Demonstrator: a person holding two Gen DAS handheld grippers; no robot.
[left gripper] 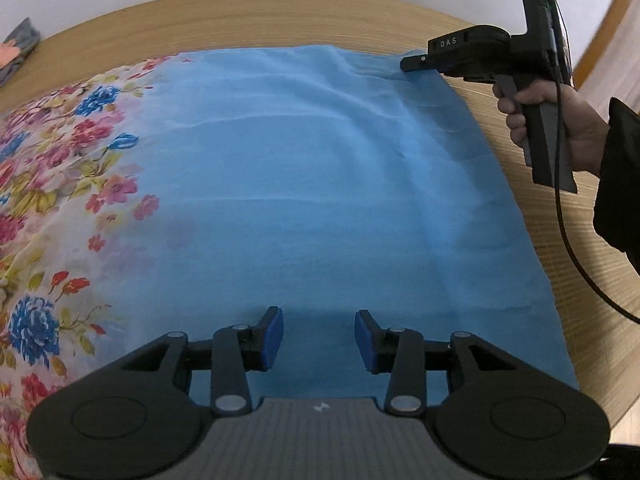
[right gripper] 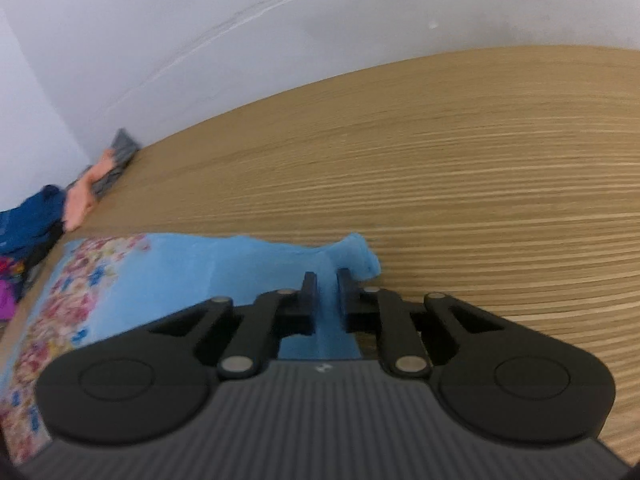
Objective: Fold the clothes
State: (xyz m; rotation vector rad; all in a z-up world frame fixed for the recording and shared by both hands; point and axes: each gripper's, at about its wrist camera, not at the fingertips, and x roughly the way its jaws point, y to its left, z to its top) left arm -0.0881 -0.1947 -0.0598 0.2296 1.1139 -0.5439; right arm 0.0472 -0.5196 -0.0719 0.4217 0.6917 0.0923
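Blue floral scarf (left gripper: 304, 184) lay spread flat on the wooden counter (left gripper: 280, 16), plain blue part in the middle, flower-print border toward the left side of the left wrist view. Left tool (left gripper: 319, 340) hovered over the near blue edge, jaws apart, nothing between the blue pads, not gripping. Right tool (right gripper: 327, 292) was clenched on the far right corner of the scarf; in the right wrist view blue cloth sat pinched between the narrow jaws with a bunched tip poking out ahead. A hand (left gripper: 560, 124) held the right tool's handle, dark sleeve (left gripper: 620, 184) and cable (left gripper: 576, 248) trailing. Pile of other clothes (right gripper: 80, 196) sat at the counter's far left corner by the white wall (right gripper: 200, 20), right wrist view slightly blurred.
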